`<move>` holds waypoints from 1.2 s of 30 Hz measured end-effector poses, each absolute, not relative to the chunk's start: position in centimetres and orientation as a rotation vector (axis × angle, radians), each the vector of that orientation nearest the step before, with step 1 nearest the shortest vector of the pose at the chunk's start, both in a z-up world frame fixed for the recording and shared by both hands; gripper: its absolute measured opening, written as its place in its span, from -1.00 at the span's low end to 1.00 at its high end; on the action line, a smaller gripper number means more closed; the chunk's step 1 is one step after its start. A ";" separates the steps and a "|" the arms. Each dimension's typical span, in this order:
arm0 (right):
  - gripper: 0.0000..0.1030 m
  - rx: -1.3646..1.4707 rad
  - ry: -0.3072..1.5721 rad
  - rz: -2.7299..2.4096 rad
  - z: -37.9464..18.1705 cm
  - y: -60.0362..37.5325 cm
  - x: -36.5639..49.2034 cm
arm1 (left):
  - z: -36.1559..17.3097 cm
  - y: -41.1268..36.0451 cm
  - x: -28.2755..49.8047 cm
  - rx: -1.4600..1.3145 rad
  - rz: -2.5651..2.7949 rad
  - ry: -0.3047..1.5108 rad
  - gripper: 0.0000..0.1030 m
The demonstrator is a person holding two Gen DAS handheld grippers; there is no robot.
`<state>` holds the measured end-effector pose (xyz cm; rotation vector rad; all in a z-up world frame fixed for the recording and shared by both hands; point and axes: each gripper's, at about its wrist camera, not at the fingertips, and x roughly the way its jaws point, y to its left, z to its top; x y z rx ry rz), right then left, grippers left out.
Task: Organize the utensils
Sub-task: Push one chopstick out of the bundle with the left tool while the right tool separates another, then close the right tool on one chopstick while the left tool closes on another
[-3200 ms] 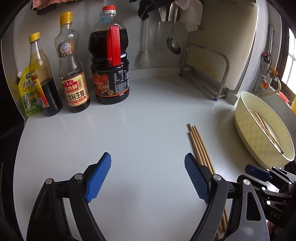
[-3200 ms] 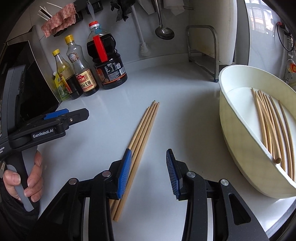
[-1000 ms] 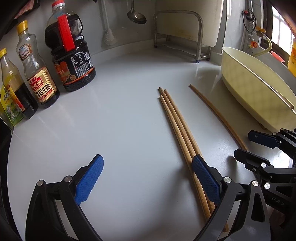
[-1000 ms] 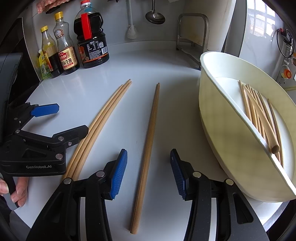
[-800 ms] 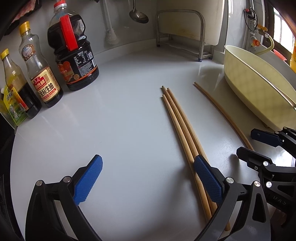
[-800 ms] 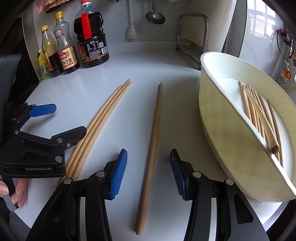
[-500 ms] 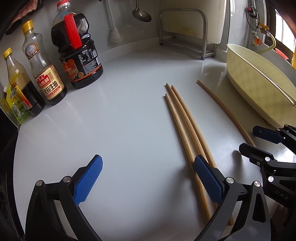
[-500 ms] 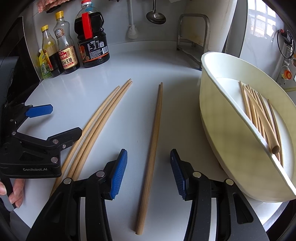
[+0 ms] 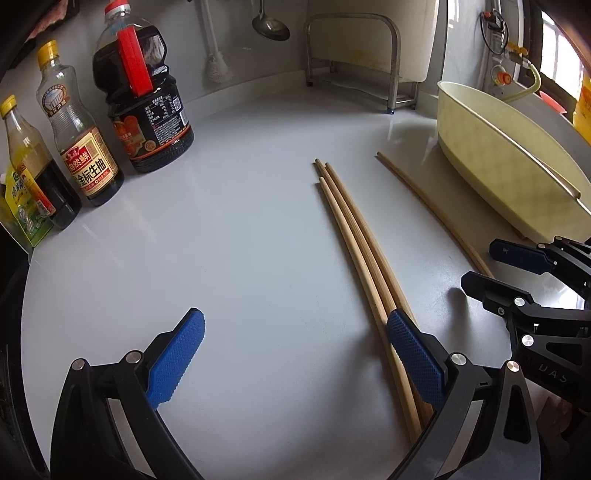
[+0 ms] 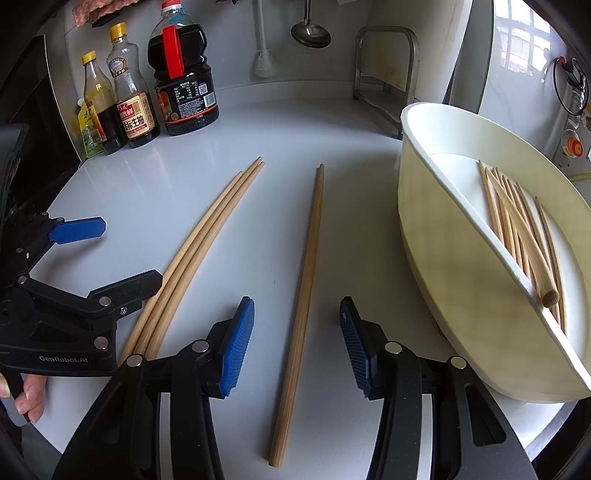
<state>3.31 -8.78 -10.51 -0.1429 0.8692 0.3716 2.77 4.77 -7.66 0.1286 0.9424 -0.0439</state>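
Observation:
Three long wooden chopsticks (image 9: 354,236) (image 10: 207,236) lie side by side on the white counter. A single chopstick (image 10: 312,251) (image 9: 424,199) lies apart to their right, near a cream basin (image 10: 424,229) (image 9: 498,155) that holds several more chopsticks (image 10: 517,221). My right gripper (image 10: 295,314) (image 9: 480,266) is open and straddles the single chopstick's near half, pads clear of it. My left gripper (image 9: 295,328) (image 10: 125,254) is open wide and holds nothing. Its right finger (image 9: 413,350) hangs over the near end of the three.
Three sauce bottles (image 9: 147,110) (image 10: 181,81) and a green pouch (image 9: 22,206) stand at the back left. A metal rack (image 9: 354,55) and a hanging ladle (image 10: 310,33) are at the back. The counter's rounded front edge is close below both grippers. A hand (image 10: 29,398) holds the left gripper.
Since the earliest frames one chopstick has come apart from the bundle and lies to its right. Over the last second the left gripper drew back slightly; the right gripper stayed still.

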 end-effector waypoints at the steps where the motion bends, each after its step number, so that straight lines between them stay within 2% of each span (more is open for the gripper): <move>1: -0.10 -0.143 0.869 0.371 -10.5 -8.8 3.3 | -7.6 4.8 2.8 0.136 -0.036 0.939 0.89; 7: -0.10 -0.147 0.870 0.372 -10.5 -8.8 3.4 | -8.1 4.9 3.0 0.203 0.032 0.939 0.88; 16: -0.10 -0.141 0.871 0.372 -10.5 -9.0 3.5 | -6.5 6.1 2.5 0.078 -0.041 0.906 0.88; 36: -0.10 -0.140 0.881 0.371 -10.6 -9.4 3.2 | -8.1 4.5 2.5 0.172 -0.025 0.954 0.89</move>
